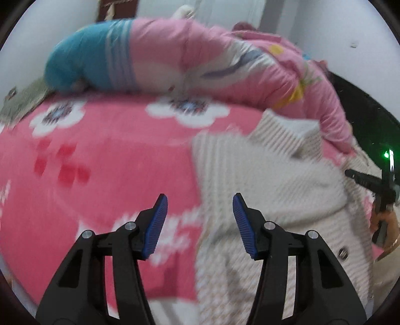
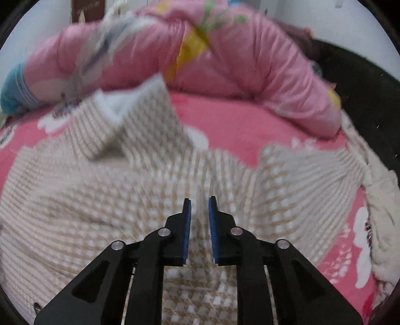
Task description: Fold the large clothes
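Cardigan (image 2: 100, 195), cream knit, spread on pink bed (image 1: 100, 155), front of quilt (image 1: 200, 62). Looks thick, soft, floppy; you should pinch hem or shoulder edges. Left tongs (image 1: 200, 210) half open, empty, over bed beside knit. Right tongs (image 2: 200, 212) nearly closed, narrow gap, nothing pinched. Left view alone shows button (image 1: 343, 252); right view shows collar (image 2: 125, 117).

Bed (image 1: 100, 155) covered with a pink sheet printed with white flowers. A rolled pink quilt (image 1: 212, 57), blue at one end, lies along its far edge. Plain white wall (image 1: 45, 32) behind; a dark brown panel (image 2: 85, 10) shows at its top. Dark area at right. Lighting even; frames blurred.
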{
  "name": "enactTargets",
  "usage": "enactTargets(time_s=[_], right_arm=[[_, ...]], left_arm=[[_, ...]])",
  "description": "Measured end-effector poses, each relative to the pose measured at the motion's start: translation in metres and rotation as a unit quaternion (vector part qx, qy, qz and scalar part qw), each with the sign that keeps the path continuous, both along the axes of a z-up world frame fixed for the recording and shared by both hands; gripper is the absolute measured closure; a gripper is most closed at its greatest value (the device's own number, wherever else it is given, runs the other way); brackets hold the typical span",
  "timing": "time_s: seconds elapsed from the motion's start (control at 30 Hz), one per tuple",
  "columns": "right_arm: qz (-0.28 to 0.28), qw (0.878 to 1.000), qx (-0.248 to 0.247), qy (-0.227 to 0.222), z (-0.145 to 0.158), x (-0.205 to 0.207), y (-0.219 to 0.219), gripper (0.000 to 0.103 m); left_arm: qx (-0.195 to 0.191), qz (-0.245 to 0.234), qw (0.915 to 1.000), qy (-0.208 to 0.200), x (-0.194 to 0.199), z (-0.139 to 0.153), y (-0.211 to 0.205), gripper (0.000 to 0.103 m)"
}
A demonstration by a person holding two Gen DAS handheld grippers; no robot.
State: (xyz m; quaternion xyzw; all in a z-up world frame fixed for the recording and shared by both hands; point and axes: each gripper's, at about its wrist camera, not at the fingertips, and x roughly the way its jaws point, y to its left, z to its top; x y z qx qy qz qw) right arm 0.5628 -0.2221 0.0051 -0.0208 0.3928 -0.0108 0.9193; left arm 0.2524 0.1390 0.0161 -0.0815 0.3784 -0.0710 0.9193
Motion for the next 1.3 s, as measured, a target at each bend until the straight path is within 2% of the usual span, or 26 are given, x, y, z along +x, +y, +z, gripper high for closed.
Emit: enactTargets(time_s=[0.03, 0.1, 0.17, 0.23, 0.3, 0.37, 0.47, 0.53, 0.6, 0.67, 0.7, 0.73, 0.77, 0.83, 0.9, 0.97, 1.0, 1.1, 1.17, 1.23, 1.3], right_arm=[[0.023, 1.0, 0.018, 0.003, 0.002, 0.001, 0.006, 0.074], [0.054, 0.998, 0.036, 0.017, -0.003, 0.002, 0.019, 0.07], [0.08, 0.994, 0.053, 0.055, -0.021, 0.012, 0.032, 0.069], [0.075, 0.992, 0.058, 0.086, -0.046, 0.025, 0.032, 0.069], [0.078, 0.99, 0.075, 0.09, -0.061, 0.033, 0.027, 0.069], [0.075, 0.989, 0.08, 0.098, -0.057, 0.035, 0.026, 0.069], [0.075, 0.99, 0.08, 0.089, -0.024, 0.021, 0.032, 0.066], [0.1, 0.986, 0.106, 0.079, -0.017, 0.013, 0.037, 0.057], [0.112, 0.986, 0.09, 0.087, -0.026, 0.004, 0.047, 0.051], [0.107, 0.986, 0.056, 0.117, -0.052, 0.006, 0.056, 0.045], [0.106, 0.986, 0.061, 0.115, -0.063, 0.008, 0.057, 0.044], [0.104, 0.986, 0.065, 0.11, -0.064, 0.006, 0.056, 0.044], [0.099, 0.987, 0.066, 0.111, -0.059, 0.004, 0.055, 0.044], [0.085, 0.987, 0.069, 0.113, -0.043, -0.003, 0.052, 0.044], [0.092, 0.989, 0.07, 0.088, -0.029, -0.019, 0.05, 0.044], [0.076, 0.992, 0.051, 0.081, -0.029, -0.028, 0.046, 0.044], [0.063, 0.993, 0.044, 0.093, -0.038, -0.027, 0.042, 0.043], [0.058, 0.992, 0.046, 0.099, -0.052, -0.026, 0.04, 0.041], [0.059, 0.991, 0.046, 0.107, -0.037, -0.03, 0.042, 0.039], [0.069, 0.991, 0.063, 0.096, -0.019, -0.036, 0.034, 0.03], [0.059, 0.993, 0.063, 0.074, -0.001, -0.043, 0.018, 0.023]], left_arm=[[-0.019, -0.02, 0.9996, 0.003, 0.016, 0.004, -0.008, 0.052], [-0.046, -0.05, 0.9972, 0.031, 0.05, -0.004, -0.027, 0.049], [-0.037, -0.046, 0.9966, 0.058, 0.078, -0.023, -0.041, 0.05], [-0.016, -0.032, 0.9951, 0.092, 0.098, -0.051, -0.05, 0.05], [0.013, -0.031, 0.9924, 0.119, 0.109, -0.082, -0.054, 0.049], [0.029, -0.034, 0.9943, 0.097, 0.101, -0.08, -0.058, 0.05], [0.048, -0.037, 0.9956, 0.071, 0.086, -0.061, -0.06, 0.05], [0.036, -0.052, 0.9968, 0.048, 0.073, -0.049, -0.059, 0.048], [0.029, -0.068, 0.9962, 0.047, 0.065, -0.046, -0.063, 0.042], [0.034, -0.075, 0.9934, 0.079, 0.062, -0.062, -0.07, 0.039], [0.055, -0.076, 0.9914, 0.091, 0.062, -0.073, -0.075, 0.039], [0.095, -0.083, 0.9891, 0.077, 0.058, -0.077, -0.084, 0.039], [0.106, -0.082, 0.9885, 0.071, 0.054, -0.074, -0.087, 0.039], [0.091, -0.081, 0.9901, 0.07, 0.05, -0.06, -0.086, 0.039], [0.079, -0.084, 0.9923, 0.044, 0.041, -0.041, -0.087, 0.039], [0.089, -0.089, 0.9916, 0.028, 0.036, -0.031, -0.094, 0.035], [0.085, -0.094, 0.9916, 0.027, 0.036, -0.029, -0.101, 0.035], [0.065, -0.1, 0.9918, 0.047, 0.049, -0.036, -0.122, 0.034], [0.057, -0.097, 0.9919, 0.058, 0.057, -0.046, -0.136, 0.03], [0.056, -0.098, 0.9914, 0.066, 0.066, -0.057, -0.151, 0.029], [0.067, -0.097, 0.9905, 0.072, 0.071, -0.067, -0.163, 0.022]])
